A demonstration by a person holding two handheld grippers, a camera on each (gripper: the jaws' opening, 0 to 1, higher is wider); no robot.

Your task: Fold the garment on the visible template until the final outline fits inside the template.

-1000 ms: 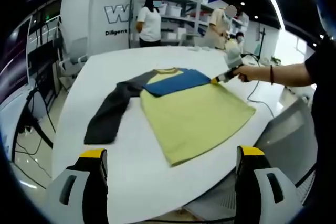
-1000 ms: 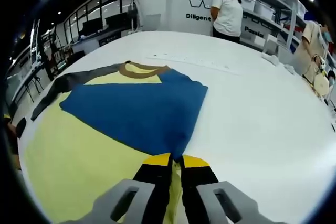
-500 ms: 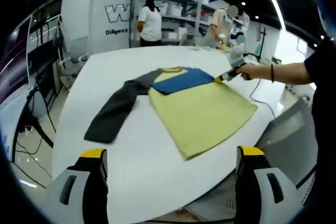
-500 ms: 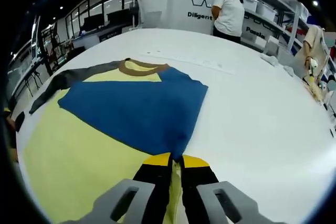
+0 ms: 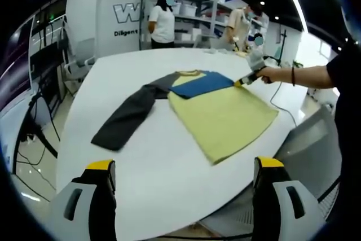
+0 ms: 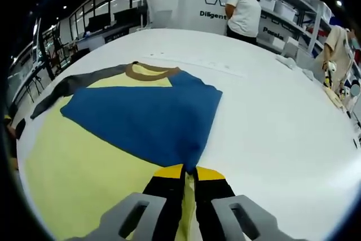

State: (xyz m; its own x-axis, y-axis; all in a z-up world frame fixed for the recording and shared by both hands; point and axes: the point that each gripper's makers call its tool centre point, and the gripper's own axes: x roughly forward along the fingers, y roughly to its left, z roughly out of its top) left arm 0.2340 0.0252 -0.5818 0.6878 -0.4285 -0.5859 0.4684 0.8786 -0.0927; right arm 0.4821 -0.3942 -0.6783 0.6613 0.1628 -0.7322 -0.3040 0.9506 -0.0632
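Note:
A yellow shirt [image 5: 225,118] lies flat on the white table [image 5: 146,156], its dark grey sleeve [image 5: 127,118] stretched out to the left. Its blue sleeve [image 6: 144,119] is folded across the chest, below the brown collar [image 6: 151,71]. My right gripper [image 6: 189,174] is shut on the tip of the blue sleeve; it also shows as the right gripper [image 5: 245,80], held by a person's hand, at the shirt's far corner. My left gripper [image 5: 183,182] stands open, well short of the shirt, over the near table edge.
Two people [image 5: 162,20] stand by shelves [image 5: 192,18] beyond the table. A person's arm [image 5: 307,76] reaches in from the right. Small white items [image 6: 293,63] lie on the table's far side. Bare tabletop [image 6: 282,134] spreads right of the shirt.
The shirt has slid to the right across the table, dragged by the right gripper. The grey sleeve trails along. The left gripper has stayed put.

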